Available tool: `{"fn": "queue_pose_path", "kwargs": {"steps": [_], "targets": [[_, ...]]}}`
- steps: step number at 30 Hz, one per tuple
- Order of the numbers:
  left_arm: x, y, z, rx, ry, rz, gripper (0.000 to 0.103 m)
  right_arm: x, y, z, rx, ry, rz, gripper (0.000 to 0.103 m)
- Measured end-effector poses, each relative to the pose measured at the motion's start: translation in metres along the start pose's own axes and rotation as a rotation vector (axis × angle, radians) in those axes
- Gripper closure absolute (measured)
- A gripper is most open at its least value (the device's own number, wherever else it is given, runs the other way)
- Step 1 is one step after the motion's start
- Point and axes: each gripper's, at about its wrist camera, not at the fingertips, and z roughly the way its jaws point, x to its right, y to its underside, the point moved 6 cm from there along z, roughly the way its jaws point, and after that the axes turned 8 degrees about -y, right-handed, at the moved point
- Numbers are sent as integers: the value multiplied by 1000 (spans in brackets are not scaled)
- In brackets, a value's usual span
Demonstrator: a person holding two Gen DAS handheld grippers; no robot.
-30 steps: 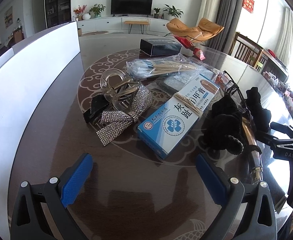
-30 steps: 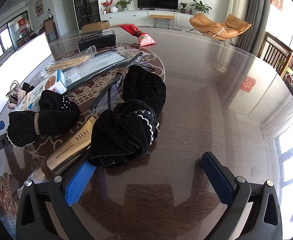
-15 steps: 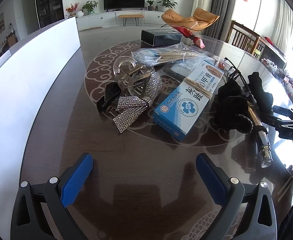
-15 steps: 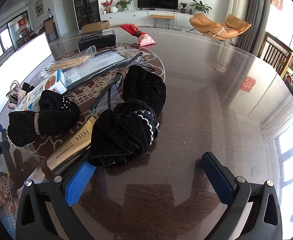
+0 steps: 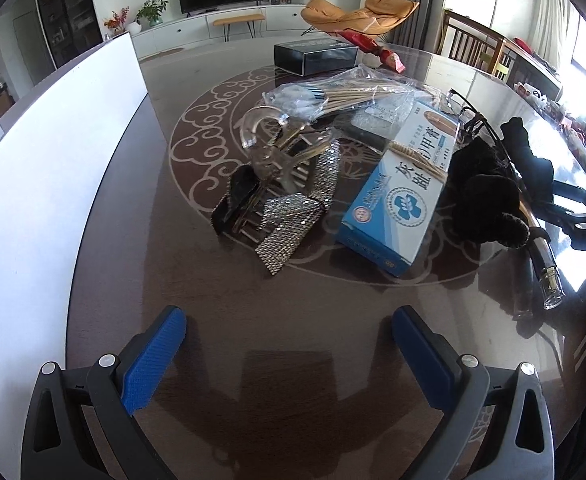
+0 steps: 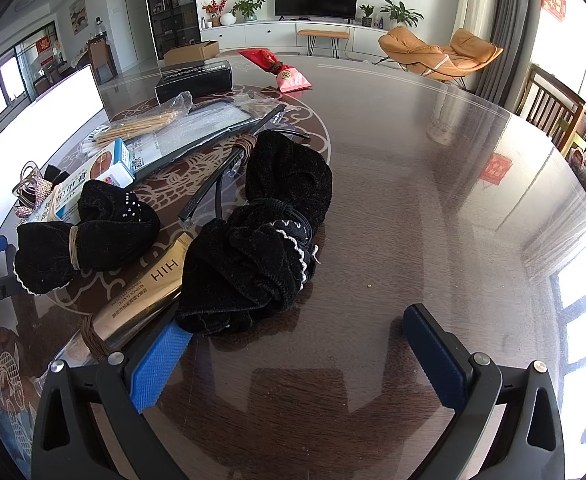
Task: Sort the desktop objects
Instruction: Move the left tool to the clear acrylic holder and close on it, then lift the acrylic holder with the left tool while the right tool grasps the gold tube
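Observation:
My left gripper [image 5: 289, 340] is open and empty above the dark table, short of a pile of hair clips: a clear claw clip [image 5: 269, 140], a rhinestone bow clip [image 5: 293, 216] and a black clip [image 5: 237, 196]. A blue-white medicine box [image 5: 401, 196] lies right of them. My right gripper [image 6: 293, 344] is open and empty; its left finger [image 6: 157, 364] touches a large black velvet scrunchie [image 6: 269, 232]. A gold tube [image 6: 141, 300] and a smaller black bow scrunchie [image 6: 85, 236] lie to the left.
A white board [image 5: 53, 168] stands along the table's left edge. A bag of cotton swabs [image 5: 333, 96], a black box [image 5: 313, 54], a red packet [image 6: 281, 72] and glasses [image 5: 469, 116] lie farther back. Wooden chairs [image 6: 553, 108] stand at the right.
My left gripper has pulled back and swung left, so the clips and box sit farther off and more central. The right gripper has not moved.

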Motion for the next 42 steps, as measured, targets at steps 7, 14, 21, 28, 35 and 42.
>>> {"fn": "queue_pose_path", "kwargs": {"steps": [7,14,21,28,35,42], "targets": [[-25,-7,8,-2,-57,-95,0,0,1,-1,1,0,1,0],[-15,-31,19,11,-34,-41,0,0,1,-1,2,0,2,0],[9,-60,30,9,-7,72,0,0,1,-1,2,0,2,0],[16,-65,28,16,-35,100,0,0,1,-1,2,0,2,0],[6,-67,18,41,-92,72,46,0,1,-2,2,0,3,0],[-14,-40,4,13,-111,-116,47,0,1,-2,4,-1,5,0]]}}
